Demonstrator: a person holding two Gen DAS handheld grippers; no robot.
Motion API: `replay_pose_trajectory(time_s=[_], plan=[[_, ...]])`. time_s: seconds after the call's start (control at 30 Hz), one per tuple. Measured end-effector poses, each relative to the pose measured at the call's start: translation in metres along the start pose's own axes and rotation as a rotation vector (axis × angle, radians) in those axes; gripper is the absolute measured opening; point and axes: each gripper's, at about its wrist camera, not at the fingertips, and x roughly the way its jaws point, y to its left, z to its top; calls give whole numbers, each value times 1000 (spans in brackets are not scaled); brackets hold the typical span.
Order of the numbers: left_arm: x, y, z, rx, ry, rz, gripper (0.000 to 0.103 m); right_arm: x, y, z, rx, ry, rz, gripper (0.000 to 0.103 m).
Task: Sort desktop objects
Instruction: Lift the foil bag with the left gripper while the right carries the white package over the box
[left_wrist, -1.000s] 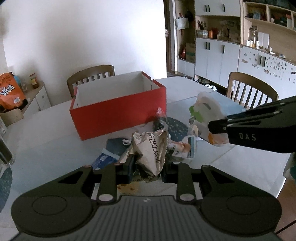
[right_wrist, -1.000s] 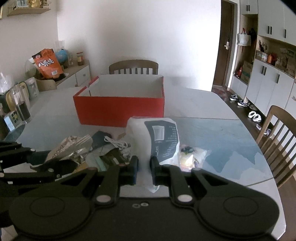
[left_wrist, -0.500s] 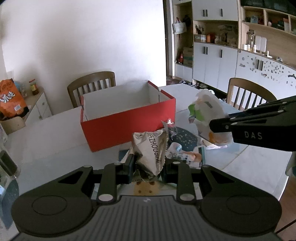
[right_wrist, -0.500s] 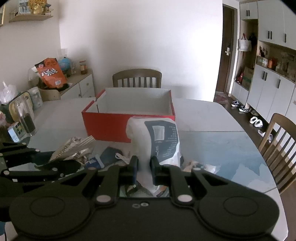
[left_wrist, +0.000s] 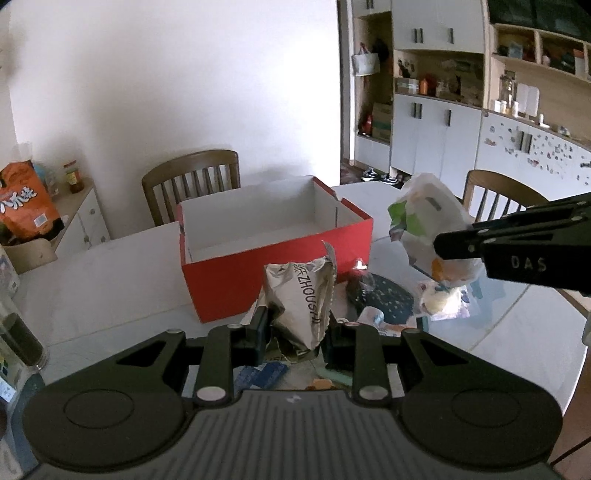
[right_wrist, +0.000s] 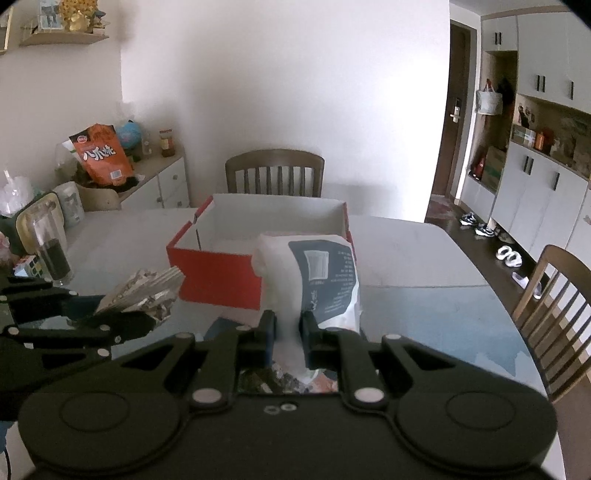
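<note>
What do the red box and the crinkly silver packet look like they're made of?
Red box: apparently cardboard, matte red outside, plain white inside, with folded corner flaps. Silver packet, pinched in the left gripper: probably metallised plastic film or foil, shiny, creased and crumpled, printed with dark letters.

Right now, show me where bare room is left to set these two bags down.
The red box is bare inside. The table is bare left of the box, and also between the box and the right chair. In front of the box, packets crowd the tabletop.
</note>
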Motion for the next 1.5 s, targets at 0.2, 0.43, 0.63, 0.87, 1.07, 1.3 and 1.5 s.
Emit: replay_pose_trajectory(time_s=[0.2, 0.43, 0.63, 0.87, 1.07, 1.3, 1.5], plan=[[11, 6, 10, -26, 4, 36, 26, 9, -8, 15, -19, -12, 29, 14], [28, 13, 25, -57, 19, 91, 26, 30, -16, 33, -45, -17, 78, 14], [45, 19, 42, -67, 23, 116, 26, 45, -22, 49, -68, -17, 111, 14], [66, 25, 57, -71, 38, 133, 26, 64, -35, 67, -87, -13, 122, 15], [85, 33, 69, -84, 53, 139, 26, 79, -44, 80, -95, -11, 129, 15], [103, 45, 87, -84, 57, 153, 26, 94, -47, 95, -110, -15, 147, 15], [120, 52, 99, -69, 64, 154, 26, 113, -48, 108, -116, 5, 160, 15]])
